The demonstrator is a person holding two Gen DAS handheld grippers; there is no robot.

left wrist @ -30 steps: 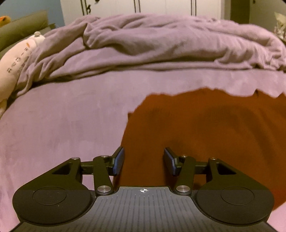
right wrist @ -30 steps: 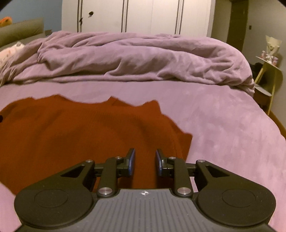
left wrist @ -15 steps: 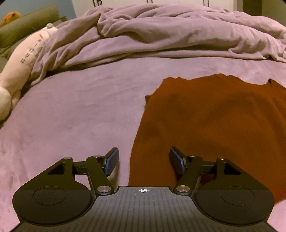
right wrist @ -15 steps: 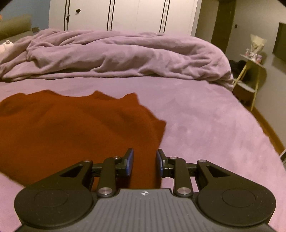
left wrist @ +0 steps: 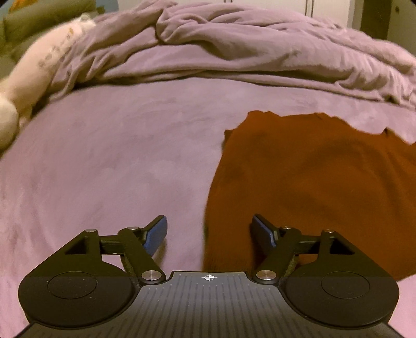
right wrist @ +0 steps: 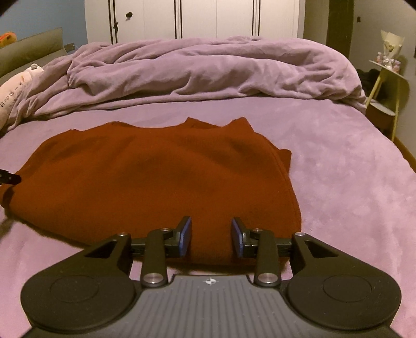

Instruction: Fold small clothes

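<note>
A rust-brown knit garment (right wrist: 156, 176) lies spread flat on the purple bed sheet (right wrist: 351, 182). In the left wrist view the garment (left wrist: 312, 182) fills the right side. My left gripper (left wrist: 209, 230) is wide open and empty, straddling the garment's left edge near its front corner. My right gripper (right wrist: 211, 235) is open and empty, low over the garment's front right corner. The left gripper's tip shows at the left edge of the right wrist view (right wrist: 9, 178).
A crumpled purple duvet (right wrist: 208, 70) is heaped across the far side of the bed. A cream plush pillow (left wrist: 33, 75) lies at the far left. White wardrobe doors (right wrist: 195, 18) stand behind. A yellow side table (right wrist: 387, 85) stands off the bed's right side.
Both grippers have pulled back from the garment and opened wider. The left gripper has shifted left, so the garment's left edge now lies between its fingers.
</note>
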